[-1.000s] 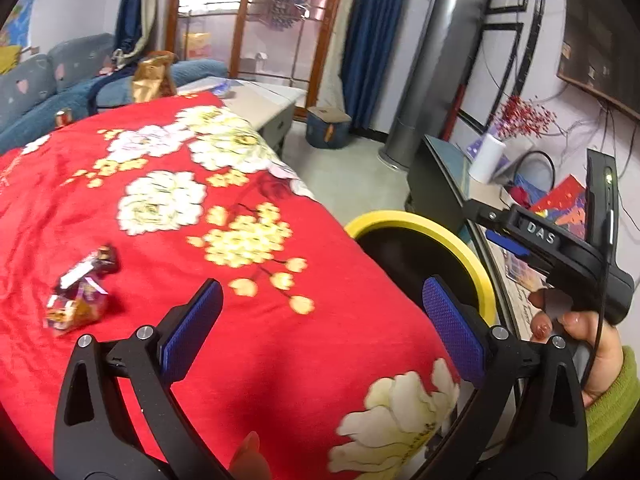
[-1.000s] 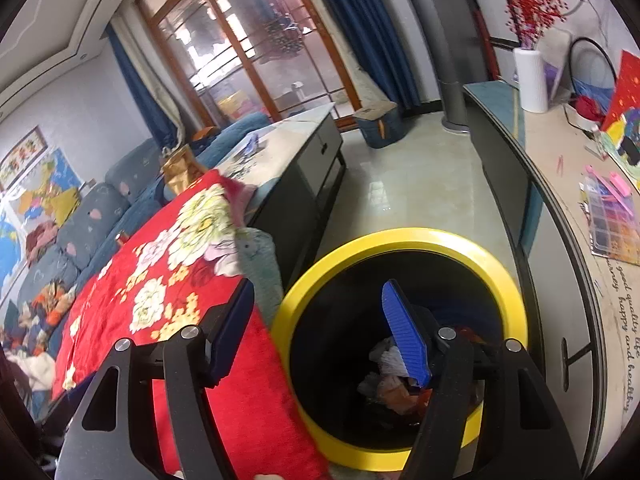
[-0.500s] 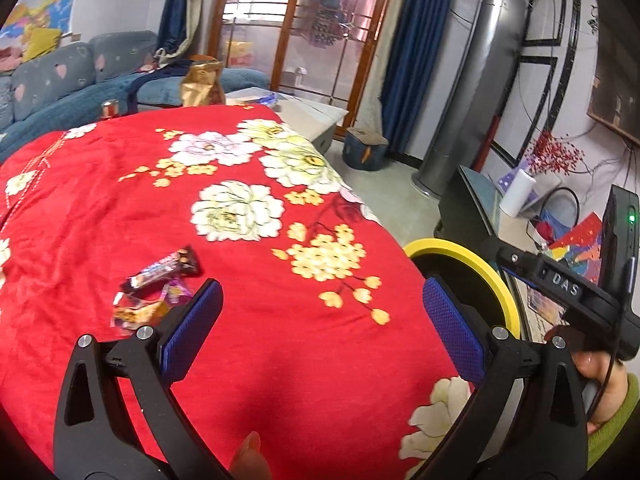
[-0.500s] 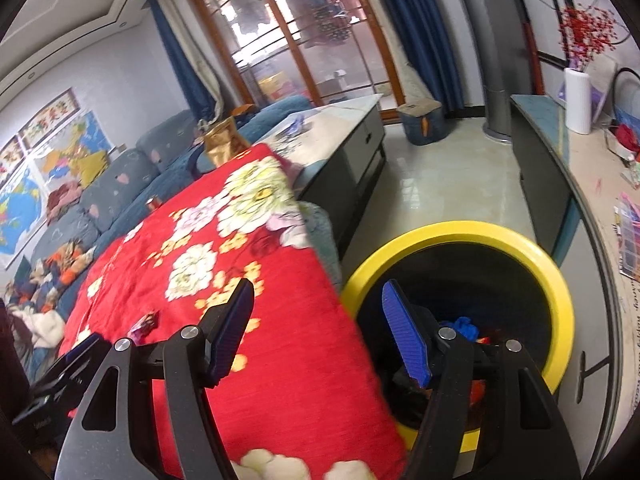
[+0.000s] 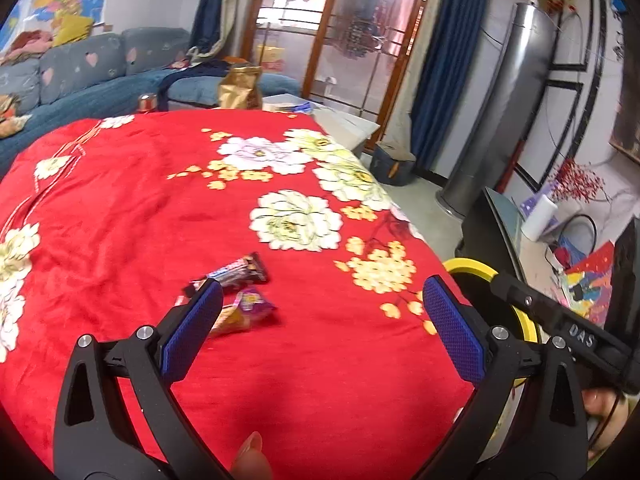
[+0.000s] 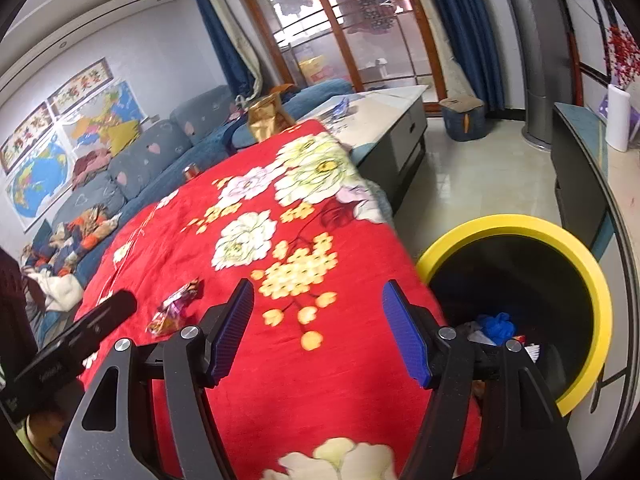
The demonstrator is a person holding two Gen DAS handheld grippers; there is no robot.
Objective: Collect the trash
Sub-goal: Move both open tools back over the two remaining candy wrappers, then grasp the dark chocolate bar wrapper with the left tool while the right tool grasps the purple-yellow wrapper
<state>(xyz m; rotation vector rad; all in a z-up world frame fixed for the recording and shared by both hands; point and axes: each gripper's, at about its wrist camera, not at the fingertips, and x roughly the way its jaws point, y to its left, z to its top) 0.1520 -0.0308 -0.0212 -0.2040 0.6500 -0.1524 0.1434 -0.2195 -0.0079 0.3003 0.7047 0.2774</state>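
Observation:
Two snack wrappers lie on the red flowered blanket (image 5: 120,208): a dark candy-bar wrapper (image 5: 236,274) and a crumpled purple-and-yellow wrapper (image 5: 244,312) just in front of it. My left gripper (image 5: 316,324) is open and empty, its left finger next to the wrappers. The wrappers show in the right wrist view (image 6: 176,308) to the left of my right gripper (image 6: 316,332), which is open and empty above the blanket. A black bin with a yellow rim (image 6: 560,236) stands on the floor right of the blanket and holds trash (image 6: 496,326).
A grey coffee table (image 6: 384,116) stands beyond the blanket, a blue sofa (image 5: 100,80) at the back left. A dark cabinet (image 6: 576,168) with a paper roll (image 6: 618,122) runs along the right wall. A gold bag (image 5: 240,88) sits at the blanket's far edge.
Both grippers have swung left from the bin toward the blanket. The wrappers now lie nearer the left gripper's fingers. Both stay open.

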